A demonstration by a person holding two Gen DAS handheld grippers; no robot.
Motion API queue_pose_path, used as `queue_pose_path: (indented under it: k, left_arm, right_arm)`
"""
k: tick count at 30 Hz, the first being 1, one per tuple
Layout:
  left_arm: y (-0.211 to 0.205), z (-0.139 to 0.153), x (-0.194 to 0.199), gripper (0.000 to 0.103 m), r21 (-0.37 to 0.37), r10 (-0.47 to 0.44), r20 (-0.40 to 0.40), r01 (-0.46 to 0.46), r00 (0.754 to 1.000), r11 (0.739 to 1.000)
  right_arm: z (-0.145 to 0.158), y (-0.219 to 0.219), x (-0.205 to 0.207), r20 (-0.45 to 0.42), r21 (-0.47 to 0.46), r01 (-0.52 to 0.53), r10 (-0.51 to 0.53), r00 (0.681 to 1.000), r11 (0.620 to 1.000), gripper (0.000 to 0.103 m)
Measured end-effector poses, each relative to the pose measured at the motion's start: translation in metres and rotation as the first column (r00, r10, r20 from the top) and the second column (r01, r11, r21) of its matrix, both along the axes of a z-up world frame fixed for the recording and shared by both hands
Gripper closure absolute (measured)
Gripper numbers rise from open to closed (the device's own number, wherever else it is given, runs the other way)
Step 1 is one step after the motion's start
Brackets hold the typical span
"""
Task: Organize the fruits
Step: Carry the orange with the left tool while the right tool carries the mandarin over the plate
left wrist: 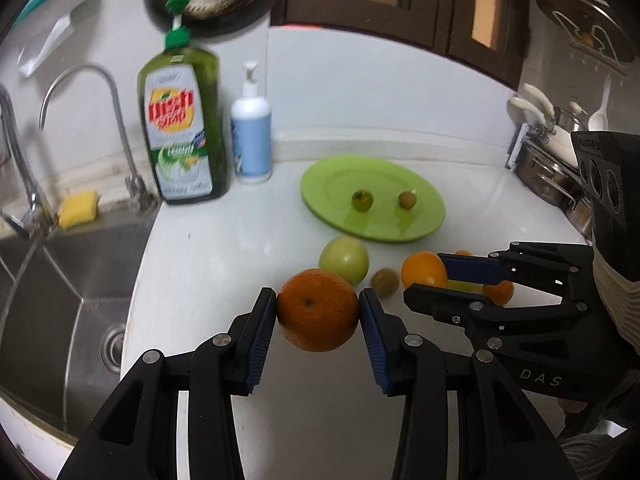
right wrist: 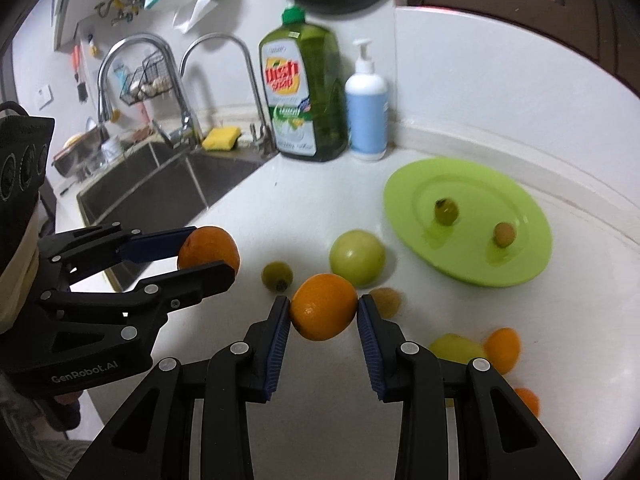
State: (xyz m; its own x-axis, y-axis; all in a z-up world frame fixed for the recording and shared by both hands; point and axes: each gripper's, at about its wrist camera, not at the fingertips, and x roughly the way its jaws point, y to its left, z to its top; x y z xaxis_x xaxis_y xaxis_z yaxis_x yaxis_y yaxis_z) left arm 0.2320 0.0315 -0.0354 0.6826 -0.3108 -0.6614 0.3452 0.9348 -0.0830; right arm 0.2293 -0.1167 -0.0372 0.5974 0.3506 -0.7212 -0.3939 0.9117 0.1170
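Observation:
My left gripper (left wrist: 318, 310) is shut on a large orange (left wrist: 317, 309) and holds it above the white counter; it also shows in the right wrist view (right wrist: 208, 254). My right gripper (right wrist: 323, 307) is shut on a smaller orange (right wrist: 323, 306), seen from the left wrist too (left wrist: 424, 269). A green plate (left wrist: 416, 227) (right wrist: 524, 264) lies behind, with two small greenish-brown fruits (left wrist: 362, 200) (left wrist: 407, 199) on it. In front of the plate lie a green apple (right wrist: 357, 258), a small green fruit (right wrist: 277, 275) and a brownish one (right wrist: 387, 300). More fruit (right wrist: 502, 349) lies at the right.
A green dish soap bottle (left wrist: 182, 136) and a white-and-blue pump bottle (left wrist: 251, 136) stand at the back wall. The steel sink (left wrist: 60, 300) with taps and a yellow sponge (left wrist: 78, 208) is at the left. Pots (left wrist: 548, 172) stand at the right.

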Motion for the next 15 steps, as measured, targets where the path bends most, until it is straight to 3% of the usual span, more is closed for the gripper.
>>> queue_pose_path:
  k: [15]
  left_arm:
    - [-0.049, 0.048, 0.041, 0.061, -0.035, -0.069, 0.082, 0.072, 0.994, 0.997]
  right_arm:
    - [0.053, -0.056, 0.018, 0.127, 0.045, 0.158, -0.162, 0.979, 0.986, 0.067]
